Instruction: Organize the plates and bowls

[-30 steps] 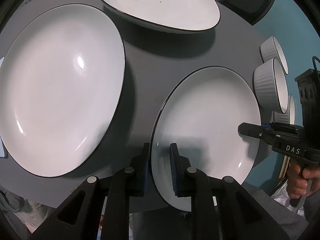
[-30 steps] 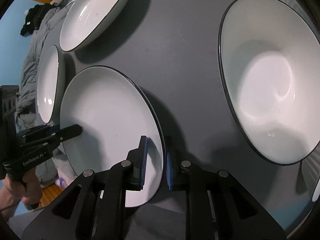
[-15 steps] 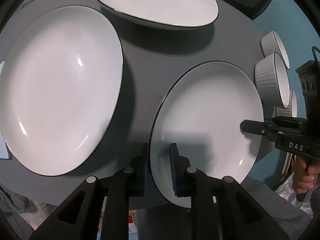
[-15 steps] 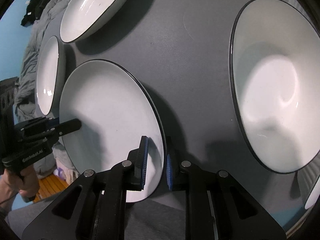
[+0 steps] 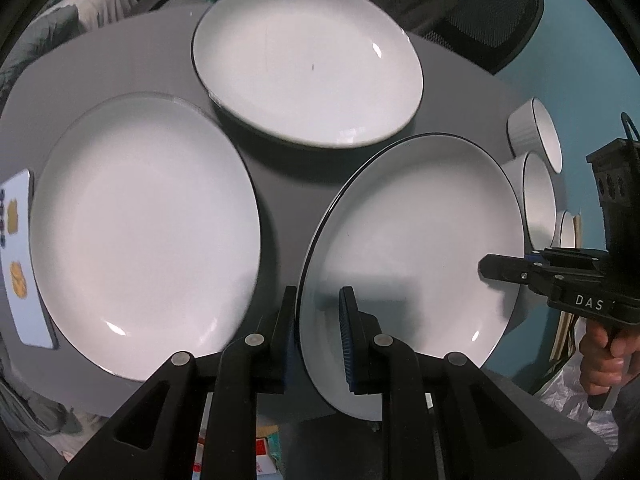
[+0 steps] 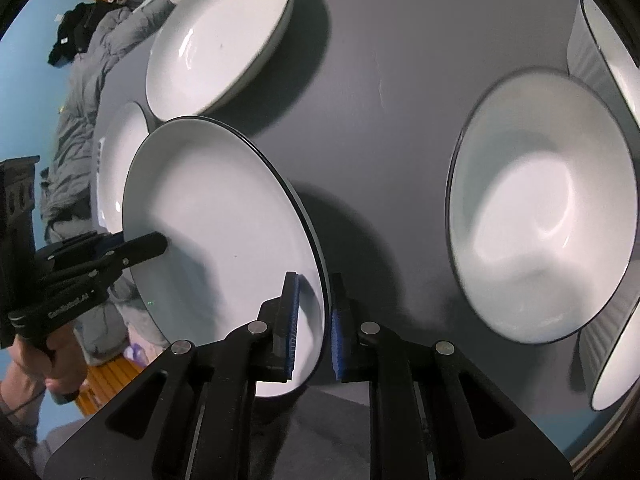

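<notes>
Two handheld grippers are sharing one white, black-rimmed plate (image 5: 416, 240) above a grey table (image 5: 304, 168): the left gripper (image 5: 318, 336) is clamping the plate's near rim between its blue pads, while the right gripper (image 6: 313, 322) is pinching the opposite edge, the plate tilting clear of the tabletop. Three more wide white dishes are lying on the table: a plate at left (image 5: 140, 232), a shallow dish (image 5: 308, 64) at the far edge, and a deep bowl (image 6: 540, 204) at the right in the right wrist view. All are sitting empty. Three small ribbed bowls (image 5: 538, 200) are lining the table's right edge. A white card (image 5: 20, 264) is resting beside the left-hand plate. Lettering reading "DAS" is showing on the right gripper's body; the left gripper's label is too blurred to read.
</notes>
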